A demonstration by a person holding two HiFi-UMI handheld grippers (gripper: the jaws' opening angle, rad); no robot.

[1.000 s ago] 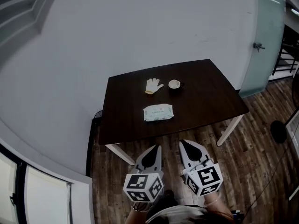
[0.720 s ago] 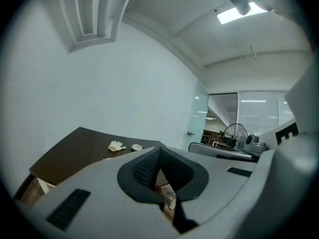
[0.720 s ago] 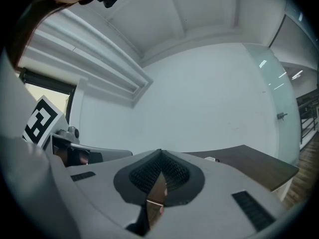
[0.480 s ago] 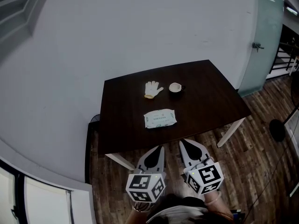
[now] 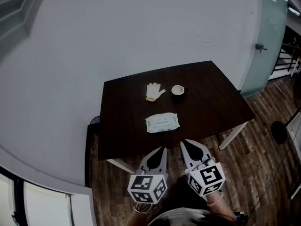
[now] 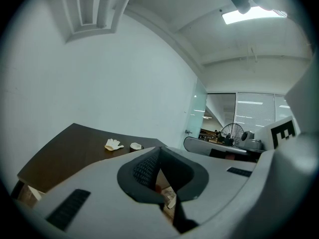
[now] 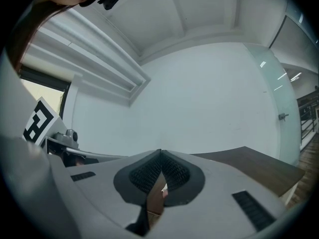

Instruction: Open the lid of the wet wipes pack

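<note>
Head view: the dark brown rectangular wooden worktop [image 5: 211, 98] sits mid-frame against a plain grey wall [image 5: 141, 27]. The pale green flat wet wipes pack [image 5: 162, 123] lies at centre frame, on the worktop's lower half and near its lower edge. It is too small for me to tell how the lid stands. Above it, well apart from it, lie a white knitted glove [image 5: 153, 91] and, just to the glove's right, a small pale round cup [image 5: 177, 90].

Both tools hang at lower centre over the brown plank floor [image 5: 254, 164], short of the worktop. Left hand-held gripper [image 5: 161, 150]: jaws pressed together, nothing between them. Right hand-held gripper [image 5: 184, 143]: same, closed and empty, tip just below the worktop's lower edge.
</note>
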